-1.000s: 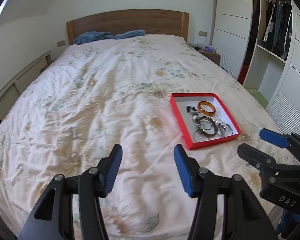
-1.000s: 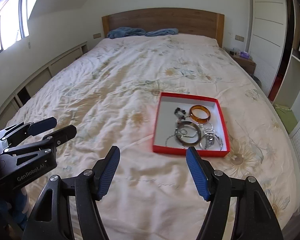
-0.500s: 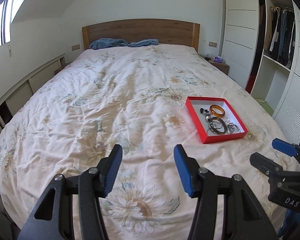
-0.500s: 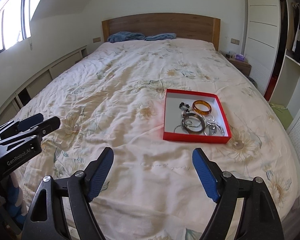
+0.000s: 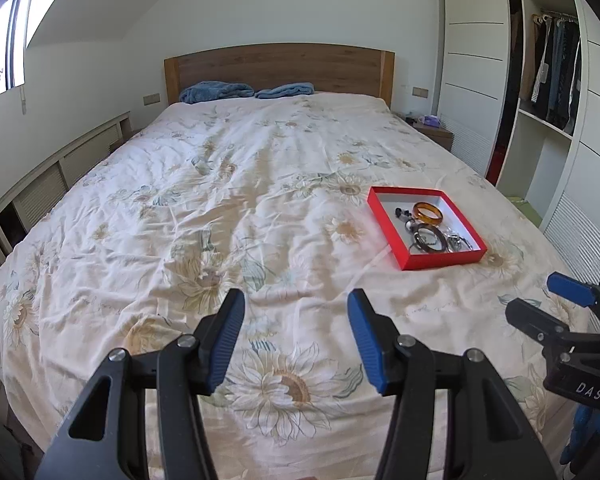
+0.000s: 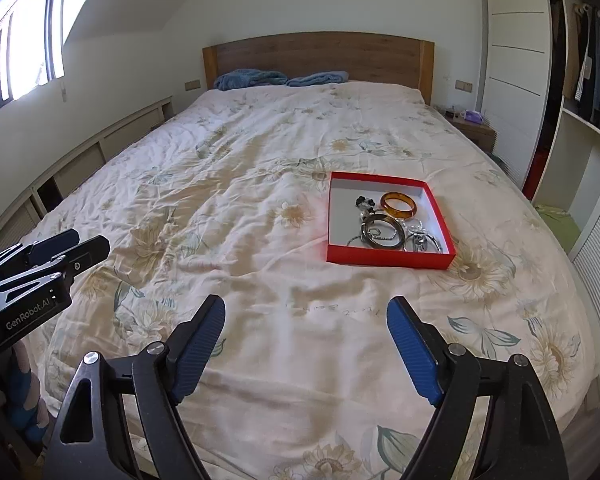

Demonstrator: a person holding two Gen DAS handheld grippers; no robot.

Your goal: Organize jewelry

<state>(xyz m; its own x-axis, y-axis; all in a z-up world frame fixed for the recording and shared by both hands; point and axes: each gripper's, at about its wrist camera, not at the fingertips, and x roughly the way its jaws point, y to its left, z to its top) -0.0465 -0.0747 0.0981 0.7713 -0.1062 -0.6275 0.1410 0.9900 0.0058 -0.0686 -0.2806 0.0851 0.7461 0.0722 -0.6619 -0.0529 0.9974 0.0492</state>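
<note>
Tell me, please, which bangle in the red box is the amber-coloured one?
The translucent amber bangle at the far side of the red box; the dark bangle lies nearer.

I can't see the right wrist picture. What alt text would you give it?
A shallow red tray holding an amber bangle, a dark bangle and tangled silver chains sits on a floral bedspread. In front, the right gripper has its blue-padded jaws open and empty, well short of the tray; the left gripper shows at the left edge.
</note>
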